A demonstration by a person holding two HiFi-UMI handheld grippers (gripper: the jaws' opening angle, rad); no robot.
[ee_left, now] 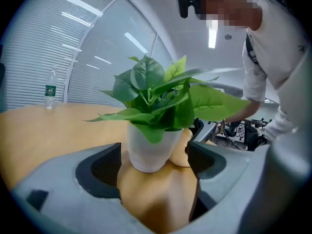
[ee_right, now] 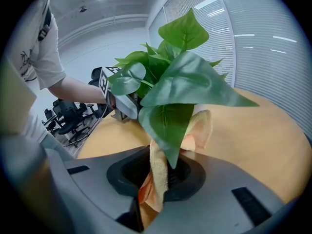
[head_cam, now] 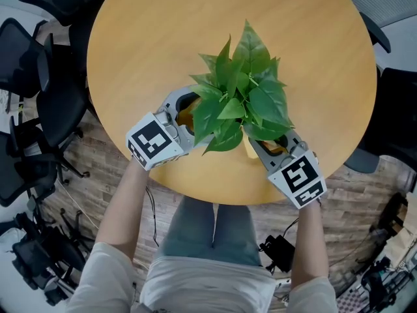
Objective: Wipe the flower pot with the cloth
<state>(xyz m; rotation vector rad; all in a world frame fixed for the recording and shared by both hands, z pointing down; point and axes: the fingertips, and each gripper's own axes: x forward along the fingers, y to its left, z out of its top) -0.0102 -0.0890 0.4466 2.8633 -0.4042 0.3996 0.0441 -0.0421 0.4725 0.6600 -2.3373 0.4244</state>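
A leafy green plant (head_cam: 241,103) stands in a white flower pot (ee_left: 148,150) near the front edge of the round wooden table (head_cam: 150,31). My left gripper (head_cam: 187,109) reaches the pot from the left. In the left gripper view its jaws (ee_left: 153,162) stand wide on either side of the pot's base, with a small gap at each pad. My right gripper (head_cam: 268,145) comes from the right, shut on a yellow-orange cloth (ee_right: 157,172). The cloth's free end (ee_right: 204,128) lies against the pot's right side, behind a big leaf. Leaves hide the pot in the head view.
A water bottle (ee_left: 50,89) stands at the table's far side. Black office chairs (head_cam: 39,96) crowd the left of the table, and another chair (head_cam: 397,109) stands at the right. Cables and gear (head_cam: 39,259) lie on the floor.
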